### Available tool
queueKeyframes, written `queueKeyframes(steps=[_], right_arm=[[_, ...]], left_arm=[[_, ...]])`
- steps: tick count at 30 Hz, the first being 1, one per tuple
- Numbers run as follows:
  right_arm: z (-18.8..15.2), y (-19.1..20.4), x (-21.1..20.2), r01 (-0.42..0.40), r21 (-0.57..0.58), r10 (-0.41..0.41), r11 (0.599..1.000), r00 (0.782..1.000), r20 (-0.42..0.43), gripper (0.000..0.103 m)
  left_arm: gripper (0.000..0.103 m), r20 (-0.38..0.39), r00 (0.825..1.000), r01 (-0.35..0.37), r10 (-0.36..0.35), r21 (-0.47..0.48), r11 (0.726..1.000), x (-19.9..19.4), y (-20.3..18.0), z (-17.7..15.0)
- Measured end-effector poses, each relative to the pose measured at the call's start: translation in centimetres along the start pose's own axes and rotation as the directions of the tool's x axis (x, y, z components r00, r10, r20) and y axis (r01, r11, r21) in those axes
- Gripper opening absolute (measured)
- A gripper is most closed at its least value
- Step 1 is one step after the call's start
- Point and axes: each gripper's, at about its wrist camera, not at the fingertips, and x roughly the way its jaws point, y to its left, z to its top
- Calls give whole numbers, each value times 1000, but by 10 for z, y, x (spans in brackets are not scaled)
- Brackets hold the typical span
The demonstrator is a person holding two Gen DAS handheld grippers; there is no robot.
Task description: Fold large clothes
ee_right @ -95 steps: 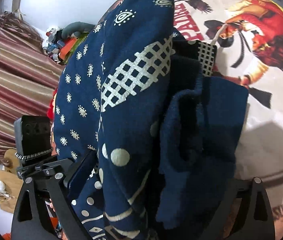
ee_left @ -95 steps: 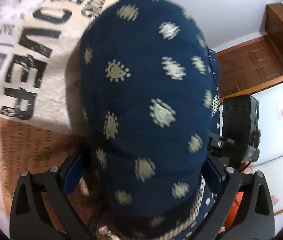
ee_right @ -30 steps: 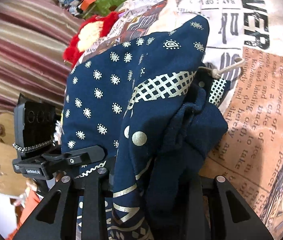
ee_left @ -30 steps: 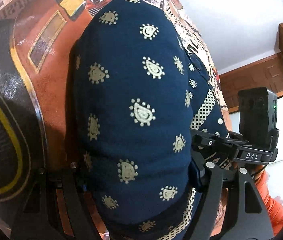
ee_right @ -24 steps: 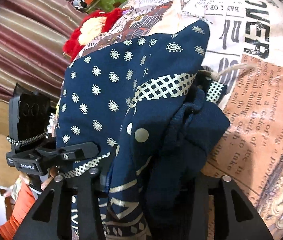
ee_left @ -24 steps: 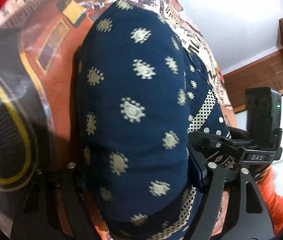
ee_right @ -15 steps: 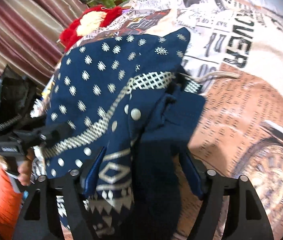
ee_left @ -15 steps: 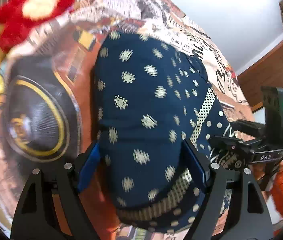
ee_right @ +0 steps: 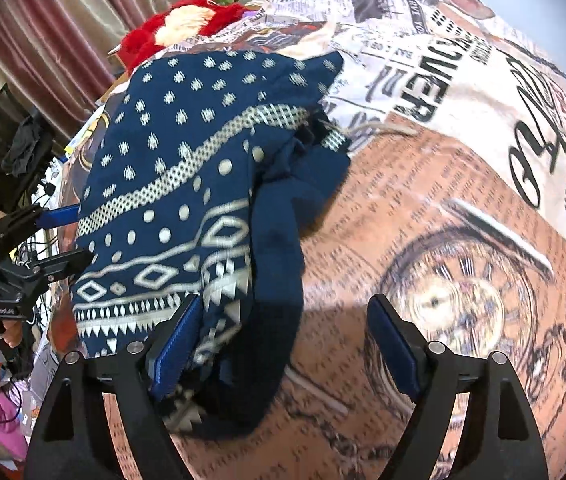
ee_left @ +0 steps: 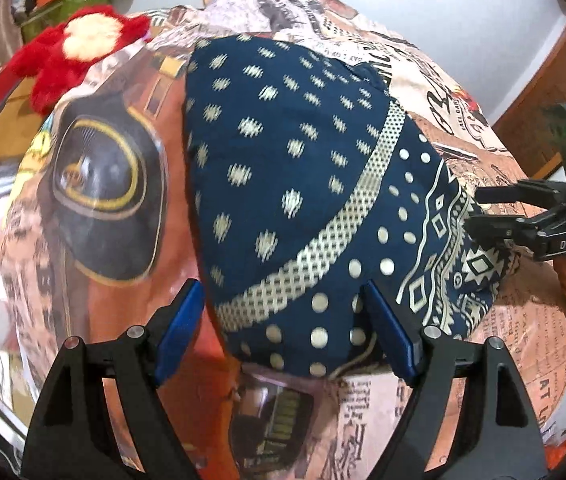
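Navy patterned garment [ee_left: 303, 184] lying folded on the printed bedspread [ee_right: 463, 208] — released. Left gripper [ee_left: 283, 324] jaws wide, straddling its near edge, pads off the cloth. Right gripper [ee_right: 283, 340] jaws opening, garment's corner between them — not pinched. Red plush toy [ee_left: 79, 48] beyond.

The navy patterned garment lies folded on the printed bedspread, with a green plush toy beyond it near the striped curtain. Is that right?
Not quite: the plush toy is red with a cream patch, not green, as the right wrist view shows, and the left wrist view too. The rest holds: the navy patterned garment lies folded on the printed bedspread, and the toy sits beyond it near the striped curtain.
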Motion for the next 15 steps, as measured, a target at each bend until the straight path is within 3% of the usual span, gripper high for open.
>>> queueKeyframes(steps=[5,8,11,15], right_arm=[[-10,3,-17,-6,40,4,999,999,42,82],[-14,6,-42,-37,92,25,995,991,128,82],[-18,19,-78,-62,102,36,993,970,239,82],[-24,43,-130,-51,66,21,997,922,388,82]], left_arm=[[82,19,997,-76,76,37,996,-20,-10,-10],[81,69,992,-106,104,25,994,-40,-16,-10],[81,149,983,-112,111,-3,994,-72,-24,-4],[81,303,947,-112,111,-15,994,-131,-43,1]])
